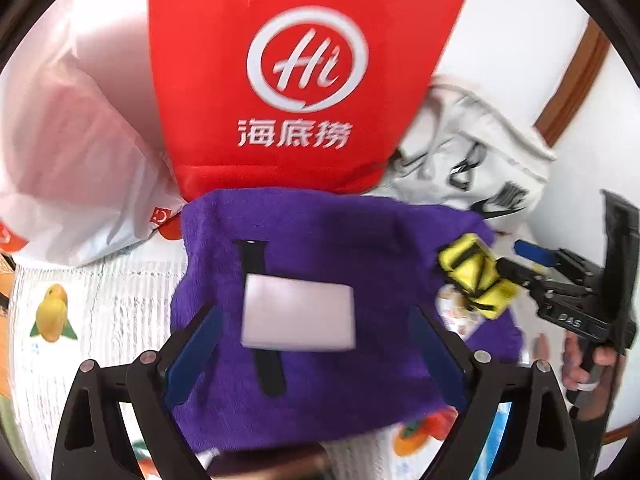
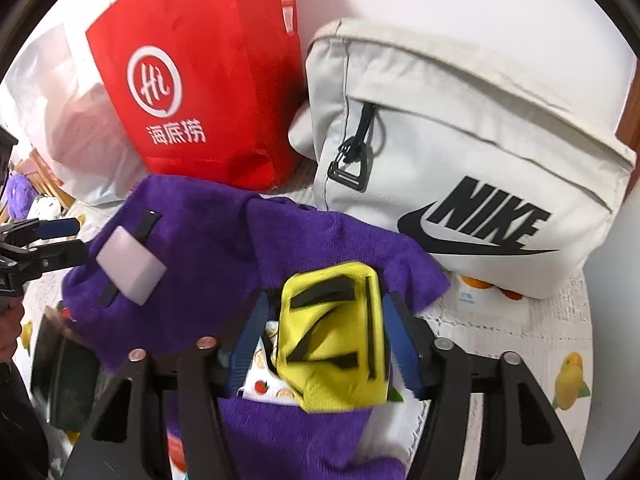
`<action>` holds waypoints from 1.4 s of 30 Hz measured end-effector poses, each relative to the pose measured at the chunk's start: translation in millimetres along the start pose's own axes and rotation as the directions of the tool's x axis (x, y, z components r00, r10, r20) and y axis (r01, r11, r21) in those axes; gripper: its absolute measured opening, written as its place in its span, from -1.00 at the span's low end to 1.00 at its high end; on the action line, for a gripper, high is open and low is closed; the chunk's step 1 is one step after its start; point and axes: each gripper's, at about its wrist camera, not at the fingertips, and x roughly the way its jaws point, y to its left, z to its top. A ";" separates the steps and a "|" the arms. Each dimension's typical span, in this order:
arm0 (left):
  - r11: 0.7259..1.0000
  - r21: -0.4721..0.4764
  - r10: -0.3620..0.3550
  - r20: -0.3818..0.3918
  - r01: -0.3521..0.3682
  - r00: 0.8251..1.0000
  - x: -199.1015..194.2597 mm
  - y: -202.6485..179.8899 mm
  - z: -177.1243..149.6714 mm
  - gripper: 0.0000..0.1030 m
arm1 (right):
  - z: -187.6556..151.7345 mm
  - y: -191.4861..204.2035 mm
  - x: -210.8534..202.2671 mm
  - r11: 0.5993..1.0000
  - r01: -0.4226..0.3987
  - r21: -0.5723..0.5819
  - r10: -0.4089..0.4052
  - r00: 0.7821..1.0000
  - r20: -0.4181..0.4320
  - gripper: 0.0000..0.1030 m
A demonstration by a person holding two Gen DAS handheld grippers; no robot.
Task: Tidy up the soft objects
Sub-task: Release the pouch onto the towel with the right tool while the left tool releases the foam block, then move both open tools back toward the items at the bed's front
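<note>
A purple plush toy (image 1: 320, 240) lies on the fruit-print tablecloth, with a pale white patch (image 1: 298, 316) and a black strap on it. In the left wrist view my left gripper (image 1: 316, 344) stands open, its blue pads wide apart on either side of the white patch and not pressing it. The toy's yellow part with black stripes (image 2: 336, 336) sits between the blue pads of my right gripper (image 2: 326, 300). That gripper is open, with a gap on the left side. The right gripper (image 1: 508, 264) also shows in the left wrist view, at the yellow part (image 1: 476, 280).
Behind the toy stand a red shopping bag with a white logo (image 1: 304, 60), a pale Nike bag (image 2: 460, 152) against the wall, and a translucent plastic bag (image 1: 68, 152) at the left. The tablecloth (image 2: 520, 340) shows at the right. A hand (image 1: 580, 364) holds the right gripper.
</note>
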 end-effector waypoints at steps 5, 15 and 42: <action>1.000 0.000 0.004 0.035 -0.004 0.999 -38.9 -4.1 -20.1 0.81 | -13.7 5.6 -34.7 0.999 -0.032 0.025 0.031 0.999 0.026 0.37; 0.999 0.005 0.033 0.007 -0.033 0.999 -98.4 -15.9 -95.1 0.81 | -83.7 47.1 -110.2 0.997 -0.073 0.033 0.071 0.996 0.061 0.37; 0.965 0.264 0.006 -0.055 0.009 0.998 -109.8 -56.8 -300.4 0.84 | -278.1 137.3 -169.3 0.986 -0.158 0.047 0.156 0.987 0.030 0.38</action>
